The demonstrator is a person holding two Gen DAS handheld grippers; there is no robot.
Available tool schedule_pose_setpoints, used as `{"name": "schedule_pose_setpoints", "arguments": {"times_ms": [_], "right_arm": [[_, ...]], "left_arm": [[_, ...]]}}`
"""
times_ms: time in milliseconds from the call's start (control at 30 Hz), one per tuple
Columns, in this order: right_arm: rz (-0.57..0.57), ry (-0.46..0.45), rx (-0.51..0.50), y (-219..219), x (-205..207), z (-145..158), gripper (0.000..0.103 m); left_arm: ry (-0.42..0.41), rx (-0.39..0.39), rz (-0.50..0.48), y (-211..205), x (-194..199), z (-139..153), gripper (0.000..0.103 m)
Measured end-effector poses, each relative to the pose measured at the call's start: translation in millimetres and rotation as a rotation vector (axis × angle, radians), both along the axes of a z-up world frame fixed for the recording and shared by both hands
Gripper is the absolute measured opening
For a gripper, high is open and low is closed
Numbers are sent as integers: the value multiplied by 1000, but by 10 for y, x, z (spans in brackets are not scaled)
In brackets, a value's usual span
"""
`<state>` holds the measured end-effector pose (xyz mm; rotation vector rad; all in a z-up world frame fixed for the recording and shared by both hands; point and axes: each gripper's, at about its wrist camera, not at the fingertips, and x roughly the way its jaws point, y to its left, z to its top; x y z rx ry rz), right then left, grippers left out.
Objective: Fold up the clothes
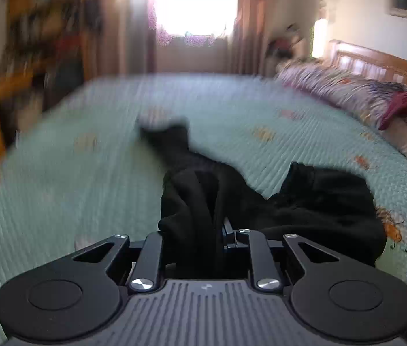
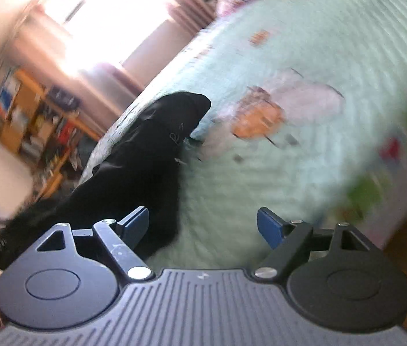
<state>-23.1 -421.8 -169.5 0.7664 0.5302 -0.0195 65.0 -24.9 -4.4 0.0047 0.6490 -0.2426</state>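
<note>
Black garment (image 1: 261, 199): lying crumpled on the bed, one bunched end rising into the left gripper, one narrow part trailing away across the quilt.
Left gripper (image 1: 203, 230): fingers closing tight on a fold of the black garment; cloth is hiding most of both fingers.
Right gripper (image 2: 203, 225): fingers standing wide apart, holding nothing; blue pads (image 2: 269, 226) showing, the left one sitting against the garment's edge, in front of it.
Quilt (image 1: 59, 190): pale green, stitched, with small cartoon prints, covering the bed under the garment.
Pillows (image 1: 356, 95): patterned, lying along the wooden headboard (image 1: 382, 63), far right.
Background: heavily motion-blurred; bright window with curtains, orange shelving (image 2: 30, 121) by the wall.
</note>
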Motion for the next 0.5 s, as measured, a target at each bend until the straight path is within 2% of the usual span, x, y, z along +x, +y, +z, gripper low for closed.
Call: {"name": "schedule_pose_setpoints", "arguments": {"times_ms": [133,267,367,500], "right_arm": [[60,-46,-195,154,406,269,83],[136,-98,-408,325,791,524,84],[201,-124,-572,440,1089,703,89],[327,-91,-641,395,1702,855,89]], "left_arm": [[52,-55,8,221,93,-219,22],[85,-47,-24,172,194,-381,26],[112,-54,-27,222,244,-468,29],[146,-76,-13,207,312,-538,33]]}}
